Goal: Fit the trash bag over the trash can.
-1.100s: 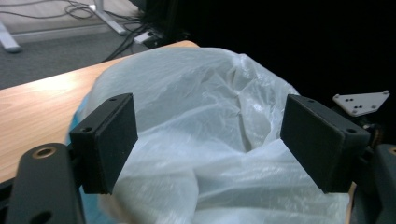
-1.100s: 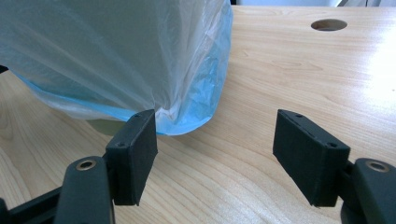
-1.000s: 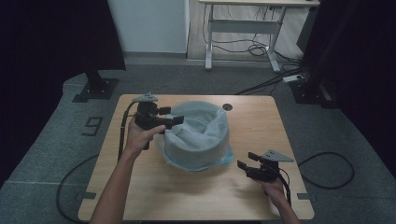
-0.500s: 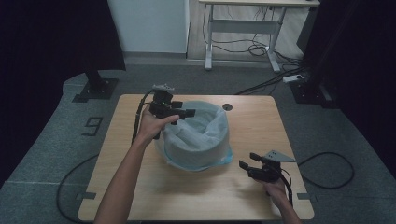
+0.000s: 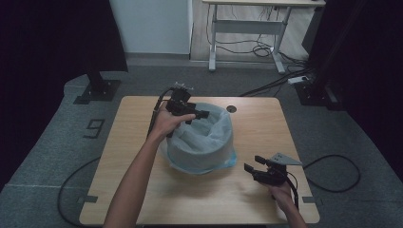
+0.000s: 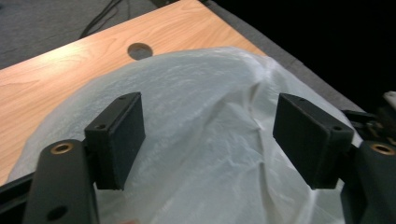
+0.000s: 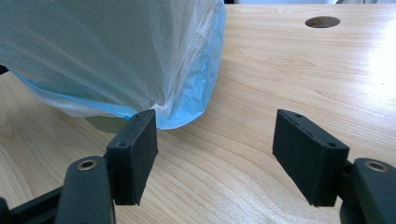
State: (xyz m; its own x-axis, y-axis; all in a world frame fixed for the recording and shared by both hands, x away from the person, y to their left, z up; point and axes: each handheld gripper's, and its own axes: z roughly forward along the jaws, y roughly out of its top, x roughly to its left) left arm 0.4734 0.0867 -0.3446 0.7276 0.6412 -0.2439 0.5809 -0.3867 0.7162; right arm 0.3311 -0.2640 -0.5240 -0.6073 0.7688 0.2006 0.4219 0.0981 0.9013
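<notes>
From the high view, a wooden bench (image 5: 142,190) stands on grey carpet with a white desk (image 5: 247,28) behind, and the bin lined with a plastic bag (image 5: 202,140) sits mid-bench; the left hand-held gripper (image 5: 197,114) has moved from the bin's left side to its far rim, while the right hand-held gripper (image 5: 251,167) rests near the front right corner, its jaws apart. The left gripper view shows wide jaws, just closing a little, above the crumpled bag liner (image 6: 205,135) with nothing pinched, and a cable hole (image 6: 140,50) beyond. The right gripper view shows empty, wide jaws on bare wood beside the bag's blue hem (image 7: 187,112).

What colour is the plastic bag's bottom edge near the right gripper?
Light blue, on the thin translucent plastic bag; the right gripper view shows it best.
</notes>
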